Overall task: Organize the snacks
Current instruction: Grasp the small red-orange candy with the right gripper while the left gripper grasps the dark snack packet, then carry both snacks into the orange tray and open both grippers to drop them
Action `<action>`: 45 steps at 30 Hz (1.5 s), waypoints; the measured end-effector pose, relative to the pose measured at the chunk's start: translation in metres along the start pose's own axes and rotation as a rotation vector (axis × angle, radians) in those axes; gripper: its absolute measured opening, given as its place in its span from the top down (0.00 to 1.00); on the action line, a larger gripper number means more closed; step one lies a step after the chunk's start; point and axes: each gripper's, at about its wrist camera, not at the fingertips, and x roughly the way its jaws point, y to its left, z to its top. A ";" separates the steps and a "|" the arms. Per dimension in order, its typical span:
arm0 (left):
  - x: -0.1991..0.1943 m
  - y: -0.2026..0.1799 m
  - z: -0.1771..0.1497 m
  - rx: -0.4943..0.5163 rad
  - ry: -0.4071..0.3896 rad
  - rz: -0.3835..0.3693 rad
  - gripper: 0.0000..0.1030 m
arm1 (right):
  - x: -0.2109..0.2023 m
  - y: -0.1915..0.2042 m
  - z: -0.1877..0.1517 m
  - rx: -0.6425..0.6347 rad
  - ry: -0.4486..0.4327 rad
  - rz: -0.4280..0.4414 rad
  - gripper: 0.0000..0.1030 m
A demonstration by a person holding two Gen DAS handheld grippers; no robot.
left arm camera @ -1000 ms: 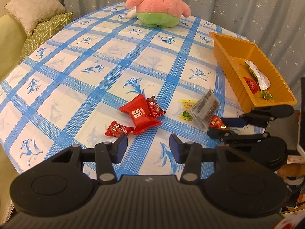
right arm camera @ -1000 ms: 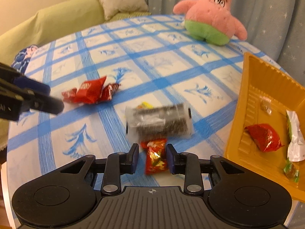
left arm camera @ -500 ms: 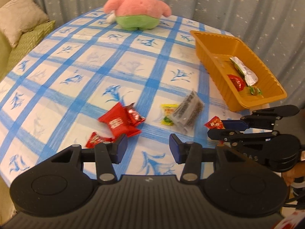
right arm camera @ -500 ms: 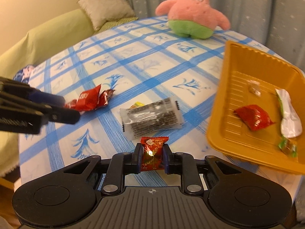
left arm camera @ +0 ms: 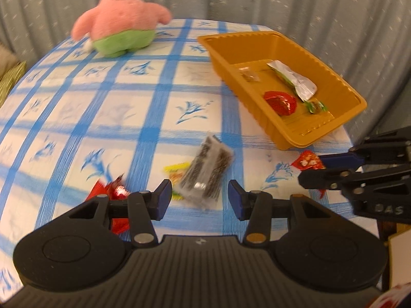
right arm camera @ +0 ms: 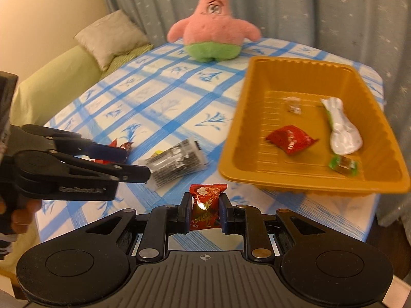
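Observation:
My right gripper (right arm camera: 204, 200) is shut on a red candy (right arm camera: 205, 205) and holds it just above the table, short of the orange tray's (right arm camera: 241, 128) near rim. In the tray lie a red packet (right arm camera: 290, 140), a white-and-green packet (right arm camera: 341, 131) and two small candies. My left gripper (left arm camera: 199, 190) is open over a clear packet of dark seeds (left arm camera: 208, 172), with nothing pressed between its pads. A yellow candy (left arm camera: 176, 168) lies beside that packet, and red candies (left arm camera: 113, 192) lie partly hidden behind the left finger. In the left wrist view the right gripper (left arm camera: 310, 168) shows at the right with the red candy (left arm camera: 308, 160).
A pink and green star plush (right arm camera: 213, 30) stands at the far side of the blue-checked tablecloth (left arm camera: 102, 107). A green sofa with cushions (right arm camera: 110, 36) is beyond the table's left edge. Grey curtains hang behind. The tray sits near the table's right edge.
The right gripper closed on the red candy and lifted it off the table toward the tray. The left gripper moved right, from over the red candies to over the seed packet.

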 end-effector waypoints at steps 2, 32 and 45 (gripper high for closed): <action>0.007 -0.005 0.003 0.046 0.007 -0.008 0.51 | -0.006 -0.004 -0.001 0.020 -0.008 -0.009 0.79; 0.048 -0.030 0.006 0.286 0.036 0.032 0.66 | -0.034 -0.022 -0.011 0.106 -0.046 -0.070 0.79; 0.002 -0.015 0.001 0.079 -0.018 -0.004 0.66 | -0.044 -0.024 -0.012 0.119 -0.062 -0.052 0.79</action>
